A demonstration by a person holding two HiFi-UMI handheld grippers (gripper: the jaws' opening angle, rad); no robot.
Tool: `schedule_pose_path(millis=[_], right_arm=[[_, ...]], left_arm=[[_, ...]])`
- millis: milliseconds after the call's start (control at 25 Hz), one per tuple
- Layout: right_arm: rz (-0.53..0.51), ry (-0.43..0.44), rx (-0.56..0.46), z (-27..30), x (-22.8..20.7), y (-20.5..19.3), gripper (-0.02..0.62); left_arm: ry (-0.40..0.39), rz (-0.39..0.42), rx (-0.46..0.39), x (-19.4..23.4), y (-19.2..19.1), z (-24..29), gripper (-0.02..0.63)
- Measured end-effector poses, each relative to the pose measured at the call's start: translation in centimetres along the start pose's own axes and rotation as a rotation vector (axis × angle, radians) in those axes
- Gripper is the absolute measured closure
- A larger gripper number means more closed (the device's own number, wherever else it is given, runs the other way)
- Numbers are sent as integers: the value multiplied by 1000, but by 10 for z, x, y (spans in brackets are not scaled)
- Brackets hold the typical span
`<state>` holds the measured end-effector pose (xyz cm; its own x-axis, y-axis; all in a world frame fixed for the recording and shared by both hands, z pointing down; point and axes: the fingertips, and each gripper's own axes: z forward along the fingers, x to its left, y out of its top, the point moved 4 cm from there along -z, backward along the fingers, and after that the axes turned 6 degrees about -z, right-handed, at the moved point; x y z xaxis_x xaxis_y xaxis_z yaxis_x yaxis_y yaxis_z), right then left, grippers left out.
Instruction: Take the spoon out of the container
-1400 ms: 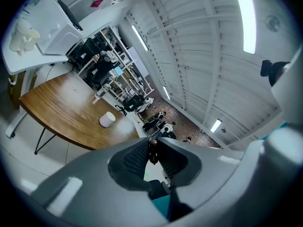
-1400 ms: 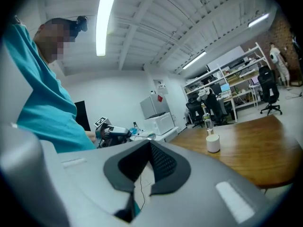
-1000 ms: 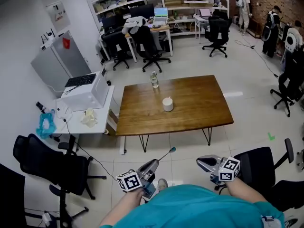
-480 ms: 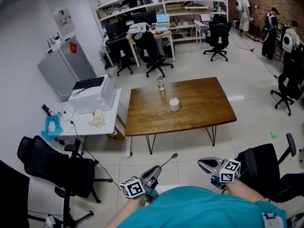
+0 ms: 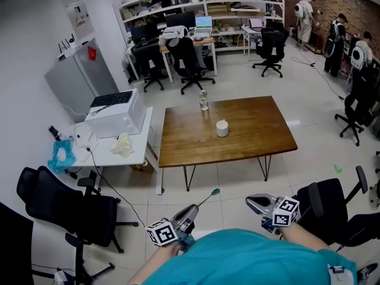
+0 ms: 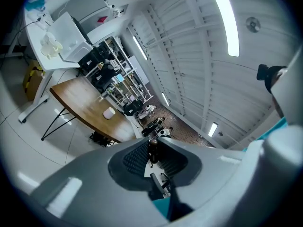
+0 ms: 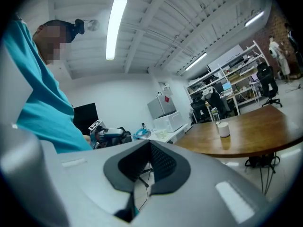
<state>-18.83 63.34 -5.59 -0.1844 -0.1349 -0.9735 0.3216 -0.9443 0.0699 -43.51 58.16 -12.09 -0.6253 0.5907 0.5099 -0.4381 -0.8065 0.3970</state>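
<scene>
My left gripper [image 5: 192,208] is low in the head view, near my body, shut on the thin handle of a spoon [image 5: 208,197]. The spoon's teal end points up and to the right, toward the table. In the left gripper view the dark handle [image 6: 152,151] is pinched between the ribbed pads. The white container [image 5: 222,127] stands on the wooden table [image 5: 255,135], far ahead of both grippers, and shows small in the right gripper view [image 7: 223,129]. My right gripper [image 5: 250,202] is held to the right of the left one, shut with nothing in it [image 7: 150,144].
A clear glass jar [image 5: 203,100] stands at the table's far edge. A white side desk [image 5: 104,150] with a printer is left of the table. Black office chairs [image 5: 65,209] stand on the tiled floor at my left and right [image 5: 329,209]. People stand at the far right wall.
The head view has shifted a little, so the table sits slightly further right. Both grippers stay in much the same place, the left one still holding the spoon.
</scene>
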Motion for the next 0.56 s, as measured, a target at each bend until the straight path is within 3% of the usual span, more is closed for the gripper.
schedule_pose_path(millis=[560], right_arm=[[-30,6,11,-4,-9,11,595]], left_arm=[[-8,18,-15,-7,7,7,558]])
